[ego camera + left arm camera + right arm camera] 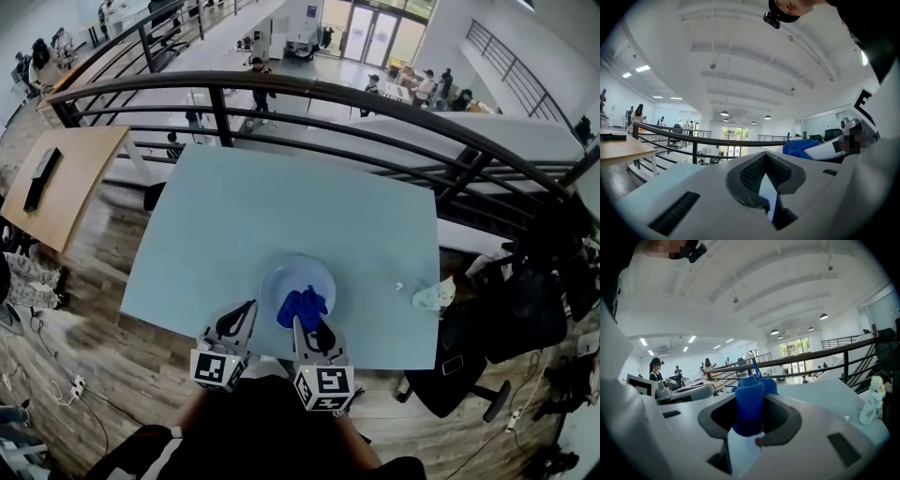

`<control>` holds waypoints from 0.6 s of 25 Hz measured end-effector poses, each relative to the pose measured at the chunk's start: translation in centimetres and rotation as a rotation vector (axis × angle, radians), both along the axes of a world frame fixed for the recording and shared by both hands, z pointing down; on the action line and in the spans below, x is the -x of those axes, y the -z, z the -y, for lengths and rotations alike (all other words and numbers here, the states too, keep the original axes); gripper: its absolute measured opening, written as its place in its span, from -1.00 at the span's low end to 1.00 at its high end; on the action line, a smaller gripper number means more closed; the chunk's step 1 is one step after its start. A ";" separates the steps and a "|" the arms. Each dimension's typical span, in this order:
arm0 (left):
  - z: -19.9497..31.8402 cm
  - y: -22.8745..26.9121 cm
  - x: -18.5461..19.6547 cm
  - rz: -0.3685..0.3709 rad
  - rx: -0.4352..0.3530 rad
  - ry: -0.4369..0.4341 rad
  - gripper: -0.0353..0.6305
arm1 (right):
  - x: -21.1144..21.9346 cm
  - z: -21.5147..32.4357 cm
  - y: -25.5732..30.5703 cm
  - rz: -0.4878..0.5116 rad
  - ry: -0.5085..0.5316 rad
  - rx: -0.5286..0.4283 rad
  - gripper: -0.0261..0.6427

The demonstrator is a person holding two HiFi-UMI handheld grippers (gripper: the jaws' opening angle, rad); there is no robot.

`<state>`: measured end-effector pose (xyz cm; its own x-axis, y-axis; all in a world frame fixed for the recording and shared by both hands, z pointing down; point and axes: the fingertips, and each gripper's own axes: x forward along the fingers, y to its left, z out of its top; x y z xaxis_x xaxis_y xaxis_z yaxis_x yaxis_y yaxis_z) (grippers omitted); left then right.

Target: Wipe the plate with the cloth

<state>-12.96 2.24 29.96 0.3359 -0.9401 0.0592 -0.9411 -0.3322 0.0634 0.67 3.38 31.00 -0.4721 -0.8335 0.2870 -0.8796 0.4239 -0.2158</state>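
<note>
Found two grippers low at the near edge of one pale blue table [281, 202]: at left, the left gripper [250, 307], jaws pressed together on nothing, tips just beside the left rim of the single round pale plate [325, 272]. Saw one blue cloth [302, 306] bunched over the plate's near half, pinched at its near end between the jaws of the right gripper [298, 324]. Noted farther right, near the table's right edge and well apart from the plate, one small pale object [433, 297], too blurred to name.
</note>
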 end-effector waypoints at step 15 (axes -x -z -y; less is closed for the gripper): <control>2.3 -3.1 -0.7 -0.008 0.036 -0.152 -0.89 | -1.4 -0.3 -2.6 -0.056 -0.148 0.057 -0.56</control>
